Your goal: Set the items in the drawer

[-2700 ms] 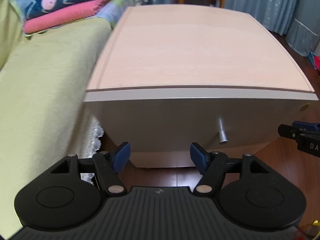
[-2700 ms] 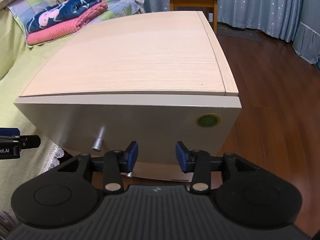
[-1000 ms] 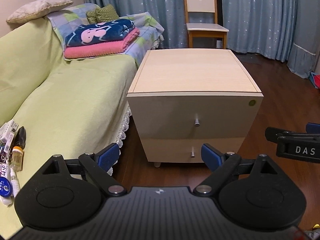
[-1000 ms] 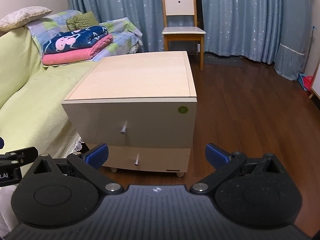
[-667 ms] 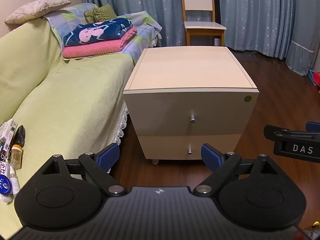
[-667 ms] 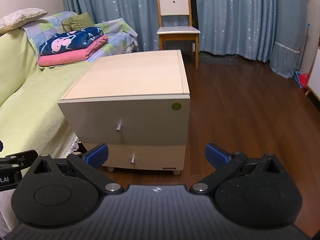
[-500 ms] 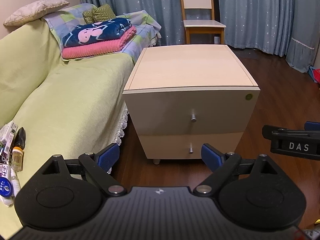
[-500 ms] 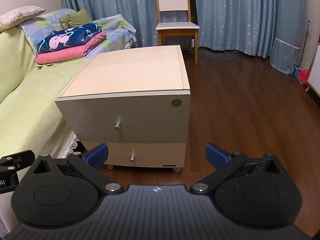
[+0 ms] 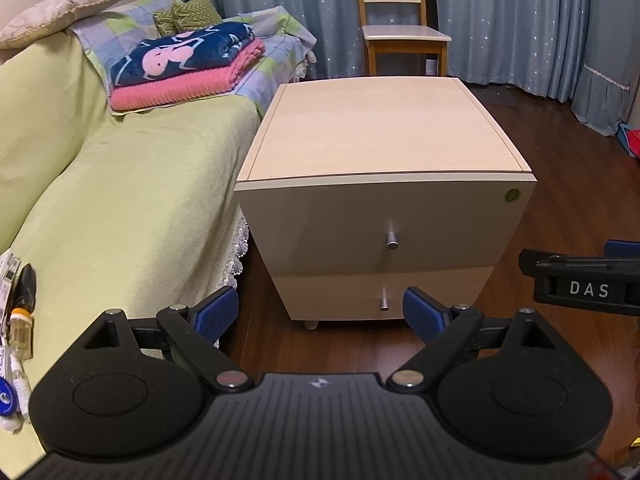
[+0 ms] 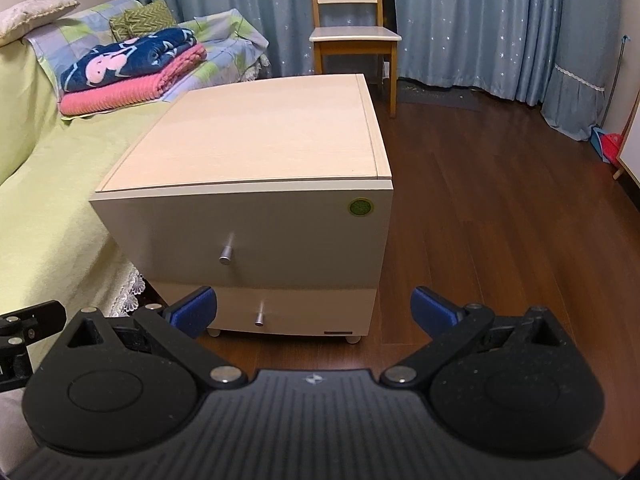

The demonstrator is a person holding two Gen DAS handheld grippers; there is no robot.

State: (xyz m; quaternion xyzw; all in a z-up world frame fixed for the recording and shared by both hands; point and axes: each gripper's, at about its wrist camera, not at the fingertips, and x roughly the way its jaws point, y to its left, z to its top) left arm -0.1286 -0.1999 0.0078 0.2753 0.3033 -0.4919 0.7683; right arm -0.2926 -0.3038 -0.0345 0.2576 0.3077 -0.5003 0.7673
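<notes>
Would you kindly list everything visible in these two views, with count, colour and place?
Two-drawer wooden cabinet: one, pale beige, centre, on the floor beside the sofa, both drawers shut.
Metal drawer knobs: two, silver, one on each drawer front.
Round sticker: one, green, upper right corner of the top drawer.
Sofa cover: one, yellow-green, left.
Folded blankets: two, navy on pink, far end of the sofa.
Cushions: beige one and green zigzag one, on the sofa back.
Small items: several, mixed colours, near sofa edge, too small to name.
Wooden chair: one, cream seat, by the curtains.
Curtains: blue, starred, back wall.
Left gripper: fingers blue-padded, open, empty.
Right gripper: same, open, empty.
</notes>
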